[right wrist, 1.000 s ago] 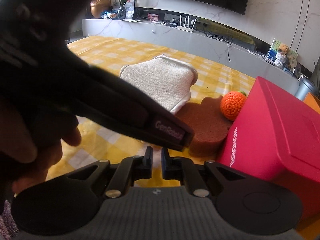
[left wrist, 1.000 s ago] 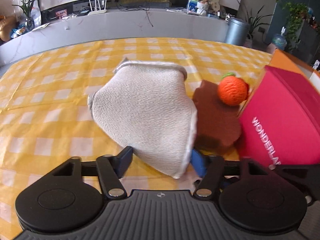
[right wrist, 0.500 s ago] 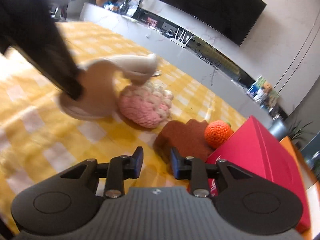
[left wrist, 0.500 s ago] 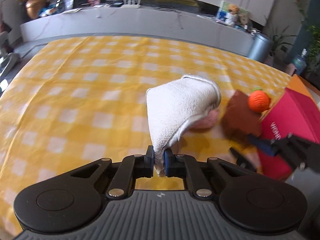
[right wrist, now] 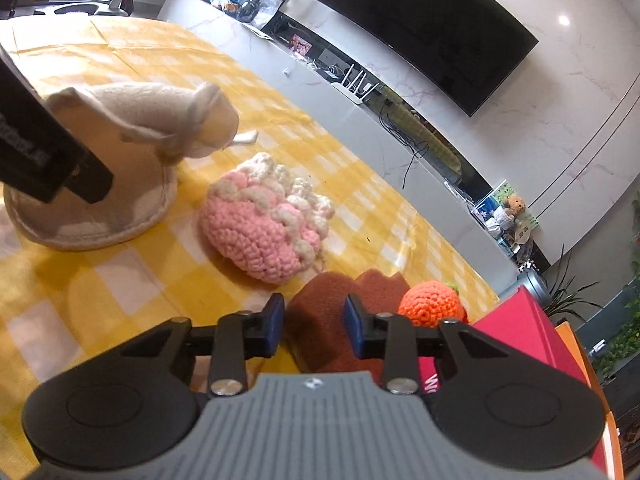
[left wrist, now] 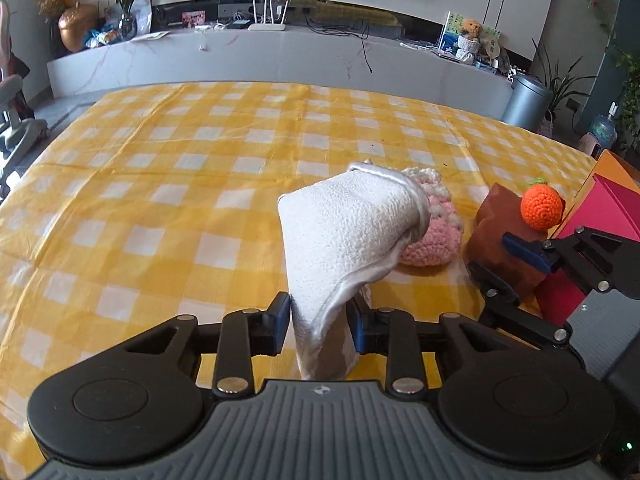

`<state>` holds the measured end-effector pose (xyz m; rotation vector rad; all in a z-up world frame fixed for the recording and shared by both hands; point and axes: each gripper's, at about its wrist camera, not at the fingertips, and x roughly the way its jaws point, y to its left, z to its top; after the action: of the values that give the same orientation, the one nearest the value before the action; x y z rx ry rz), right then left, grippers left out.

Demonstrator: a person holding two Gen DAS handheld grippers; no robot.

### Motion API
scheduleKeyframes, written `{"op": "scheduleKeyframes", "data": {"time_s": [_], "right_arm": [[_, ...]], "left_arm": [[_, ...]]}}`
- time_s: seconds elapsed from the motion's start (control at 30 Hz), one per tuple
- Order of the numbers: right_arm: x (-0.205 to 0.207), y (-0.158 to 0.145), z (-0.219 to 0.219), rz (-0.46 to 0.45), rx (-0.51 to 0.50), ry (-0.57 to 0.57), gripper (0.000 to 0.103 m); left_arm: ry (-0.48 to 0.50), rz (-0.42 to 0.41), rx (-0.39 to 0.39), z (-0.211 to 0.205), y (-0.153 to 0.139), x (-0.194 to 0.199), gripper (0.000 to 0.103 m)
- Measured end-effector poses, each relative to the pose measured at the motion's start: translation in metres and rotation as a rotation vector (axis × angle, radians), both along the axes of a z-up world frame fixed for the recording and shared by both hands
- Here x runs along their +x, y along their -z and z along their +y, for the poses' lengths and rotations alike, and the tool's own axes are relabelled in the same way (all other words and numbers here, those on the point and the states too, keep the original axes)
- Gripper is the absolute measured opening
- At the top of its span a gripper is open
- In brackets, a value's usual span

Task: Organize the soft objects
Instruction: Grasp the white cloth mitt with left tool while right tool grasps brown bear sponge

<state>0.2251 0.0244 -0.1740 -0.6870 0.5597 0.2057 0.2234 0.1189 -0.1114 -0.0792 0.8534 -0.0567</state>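
- At the bottom centre of the left wrist view, the left gripper (left wrist: 319,322) is opening its jaws; a fold of the white cloth (left wrist: 344,236) is hanging between the pads, and the gaps at both sides suggest the pads are no longer pressing it.
- At the bottom centre of the right wrist view, the right gripper (right wrist: 314,322) is sitting part-open around the near edge of the brown sponge (right wrist: 340,312); the pads are flanking it, but whether they are pressing cannot be told.
- The cloth is standing draped, its lower rim resting on the yellow checked tablecloth (left wrist: 160,168), likely because it was lifted off the other toys.
- Just behind it, mid-frame, the pink knitted piece (right wrist: 264,224) is lying uncovered.
- To the right, the orange knitted ball (right wrist: 432,306) is resting against the sponge, beside the red box (left wrist: 612,216) at the right edge, which is probably where the soft things are going.
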Motion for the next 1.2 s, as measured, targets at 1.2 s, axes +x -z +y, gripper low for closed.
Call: {"op": "scheduleKeyframes", "data": {"time_s": [1.2], "right_arm": [[-0.147, -0.058, -0.062, 0.282, 0.499, -0.007, 0.051]], "left_arm": [[-0.032, 0.106, -0.092, -0.006, -0.014, -0.099, 0.014]]}}
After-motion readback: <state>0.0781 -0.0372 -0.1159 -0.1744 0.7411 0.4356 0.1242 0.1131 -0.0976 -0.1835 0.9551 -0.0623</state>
